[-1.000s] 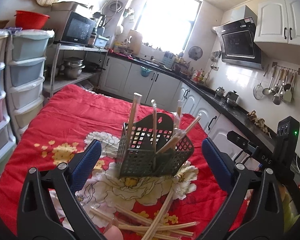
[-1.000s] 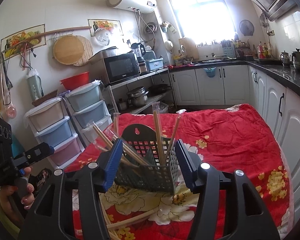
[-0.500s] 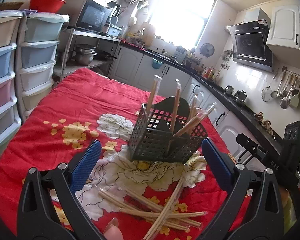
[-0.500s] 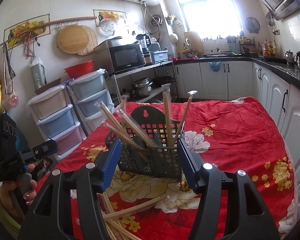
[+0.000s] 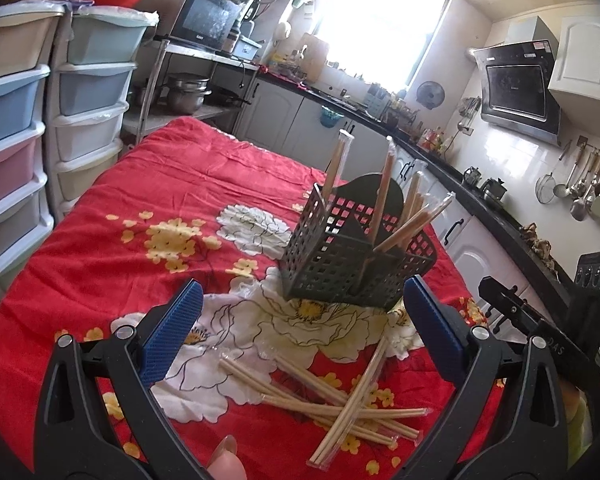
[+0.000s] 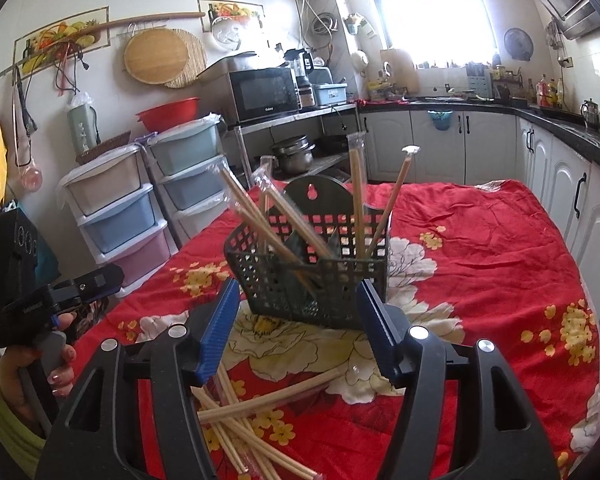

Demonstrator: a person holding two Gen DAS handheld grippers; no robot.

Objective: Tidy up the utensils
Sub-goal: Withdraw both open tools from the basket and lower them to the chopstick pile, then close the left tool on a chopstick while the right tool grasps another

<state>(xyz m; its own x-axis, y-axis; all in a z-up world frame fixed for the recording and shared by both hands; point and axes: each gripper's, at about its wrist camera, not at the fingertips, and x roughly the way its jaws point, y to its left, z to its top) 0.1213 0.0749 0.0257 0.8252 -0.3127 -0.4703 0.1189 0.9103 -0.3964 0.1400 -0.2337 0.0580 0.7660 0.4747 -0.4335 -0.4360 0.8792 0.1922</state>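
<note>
A dark perforated utensil basket (image 5: 352, 264) (image 6: 312, 280) stands on a red floral cloth (image 5: 160, 184). Several wrapped chopsticks (image 5: 380, 192) (image 6: 356, 196) lean upright in it. More wrapped chopsticks (image 5: 340, 400) (image 6: 252, 412) lie in a loose crossed pile on the cloth in front of the basket. My left gripper (image 5: 300, 308) hovers above that pile, open wide, with nothing between its blue pads. My right gripper (image 6: 297, 300) is open too, empty, facing the basket from the other side, with the pile below it.
Plastic drawer towers (image 5: 24, 128) line the table's left side. White cabinets with a black counter (image 5: 480, 208) run along the right. The other handheld gripper's body (image 5: 540, 320) shows at the right edge, and a hand holding one (image 6: 52, 320) at the far left.
Both grippers have sunk toward the table. The basket now sits higher in both views and more of the loose chopstick pile shows. Nothing was grasped.
</note>
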